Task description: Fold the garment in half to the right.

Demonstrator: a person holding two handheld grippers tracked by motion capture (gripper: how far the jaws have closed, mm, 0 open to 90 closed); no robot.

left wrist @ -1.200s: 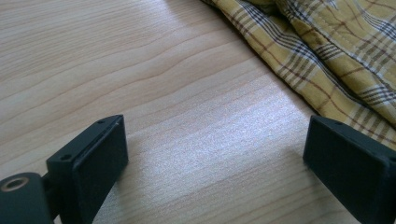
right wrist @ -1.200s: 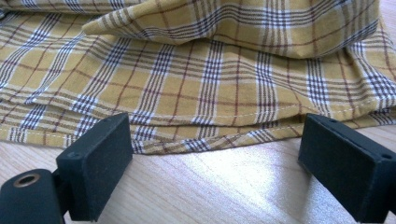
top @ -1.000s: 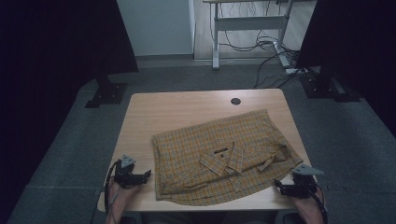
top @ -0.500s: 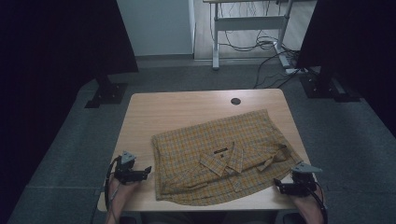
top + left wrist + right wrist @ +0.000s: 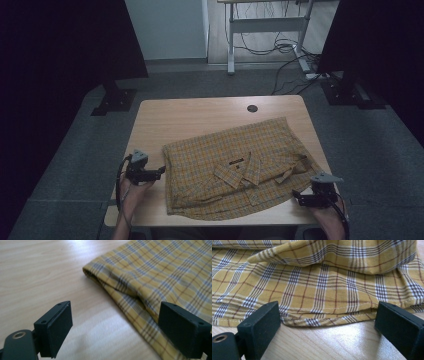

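Left gripper (image 5: pixel 161 170), jaws apart and empty, just beside the left edge of the shirt (image 5: pixel 235 167). Yellow plaid shirt, lying flat and loosely folded across the near half of the surface (image 5: pixel 200 117); judged light, soft and limp, likely to sag and slide on smooth wood rather than hold shape. Best purchase: doubled hem along the left fold (image 5: pixel 120 293), and stitched bottom hem (image 5: pixel 329 317) facing the right gripper (image 5: pixel 296 196), jaws likewise apart, nothing between them. Near hem close to the surface's front edge; open room across the far half, apart from a small cable hole (image 5: pixel 252 108).
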